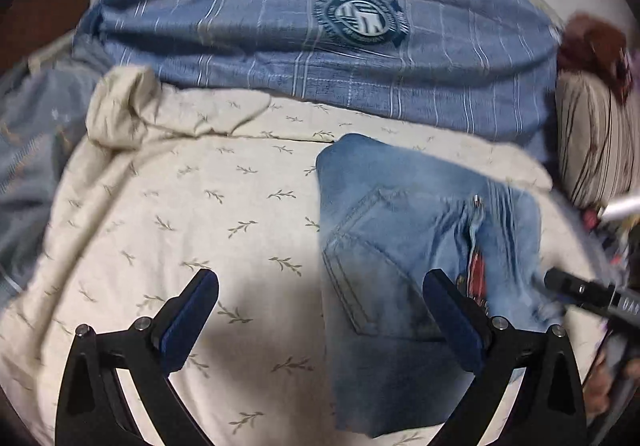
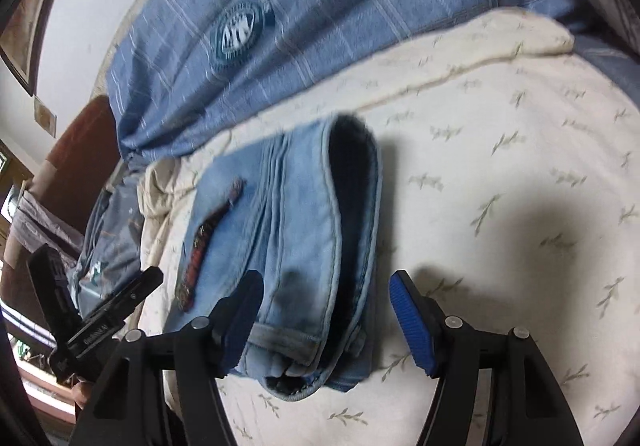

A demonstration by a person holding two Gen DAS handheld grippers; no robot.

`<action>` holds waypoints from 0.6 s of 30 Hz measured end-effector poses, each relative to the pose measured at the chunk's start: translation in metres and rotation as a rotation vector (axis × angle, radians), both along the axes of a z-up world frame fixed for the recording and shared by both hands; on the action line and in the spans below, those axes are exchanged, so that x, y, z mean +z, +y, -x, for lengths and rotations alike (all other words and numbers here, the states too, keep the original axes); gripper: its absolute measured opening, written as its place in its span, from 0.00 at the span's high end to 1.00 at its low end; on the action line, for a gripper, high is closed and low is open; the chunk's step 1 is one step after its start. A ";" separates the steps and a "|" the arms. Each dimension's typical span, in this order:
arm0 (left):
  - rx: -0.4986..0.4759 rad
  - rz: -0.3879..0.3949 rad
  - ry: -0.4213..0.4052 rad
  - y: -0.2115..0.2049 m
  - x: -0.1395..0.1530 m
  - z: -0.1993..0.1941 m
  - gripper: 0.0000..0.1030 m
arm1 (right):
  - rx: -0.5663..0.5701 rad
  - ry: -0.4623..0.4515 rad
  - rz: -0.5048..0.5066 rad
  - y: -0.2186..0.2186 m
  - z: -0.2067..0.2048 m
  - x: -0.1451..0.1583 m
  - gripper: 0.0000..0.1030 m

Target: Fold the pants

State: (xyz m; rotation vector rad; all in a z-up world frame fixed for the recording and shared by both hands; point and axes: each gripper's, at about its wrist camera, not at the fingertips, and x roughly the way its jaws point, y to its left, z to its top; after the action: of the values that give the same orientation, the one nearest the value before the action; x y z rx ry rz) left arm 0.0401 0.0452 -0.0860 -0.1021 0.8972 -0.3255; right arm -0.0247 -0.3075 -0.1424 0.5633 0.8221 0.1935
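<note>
Light blue jeans [image 1: 404, 246] lie folded into a compact bundle on a cream leaf-print bedsheet [image 1: 208, 214]. A back pocket faces up in the left wrist view. My left gripper [image 1: 320, 286] is open and empty above the sheet, its right finger over the jeans' left part. In the right wrist view the jeans [image 2: 296, 230] show a folded edge with a dark opening and a red label. My right gripper [image 2: 326, 290] is open and empty, straddling the near end of the bundle without touching it.
A blue plaid duvet [image 1: 320, 26] with a round badge lies bunched behind the jeans. A striped pillow [image 1: 596, 142] sits at the right. The other gripper [image 1: 592, 294] shows at the right edge. A brown headboard [image 2: 80, 166] stands at left.
</note>
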 end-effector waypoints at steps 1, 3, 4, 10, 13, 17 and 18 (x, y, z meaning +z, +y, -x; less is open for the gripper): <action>0.012 0.024 0.026 0.003 -0.002 -0.005 0.01 | -0.006 0.000 -0.027 -0.003 0.000 0.000 0.32; 0.033 0.061 0.066 0.007 -0.007 -0.012 0.01 | -0.021 0.019 -0.086 -0.011 -0.001 -0.004 0.32; 0.041 0.073 0.082 0.009 -0.010 -0.015 0.01 | -0.028 0.029 -0.104 -0.013 -0.001 -0.007 0.32; -0.031 0.156 0.199 0.007 -0.026 -0.031 0.01 | -0.031 0.114 -0.212 -0.024 -0.007 -0.025 0.32; -0.074 0.238 0.281 0.006 -0.038 -0.038 0.01 | -0.031 0.142 -0.263 -0.031 -0.010 -0.033 0.32; -0.146 0.324 0.367 0.000 -0.048 -0.041 0.01 | -0.009 0.161 -0.318 -0.037 -0.012 -0.040 0.30; -0.158 0.329 0.374 -0.001 -0.049 -0.041 0.01 | -0.005 0.163 -0.317 -0.037 -0.012 -0.041 0.30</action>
State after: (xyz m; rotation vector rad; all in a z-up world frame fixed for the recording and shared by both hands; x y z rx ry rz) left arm 0.0813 0.0438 -0.1350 -0.4073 1.2194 -0.6140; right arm -0.0124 -0.3445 -0.1832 0.8872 0.9554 0.2788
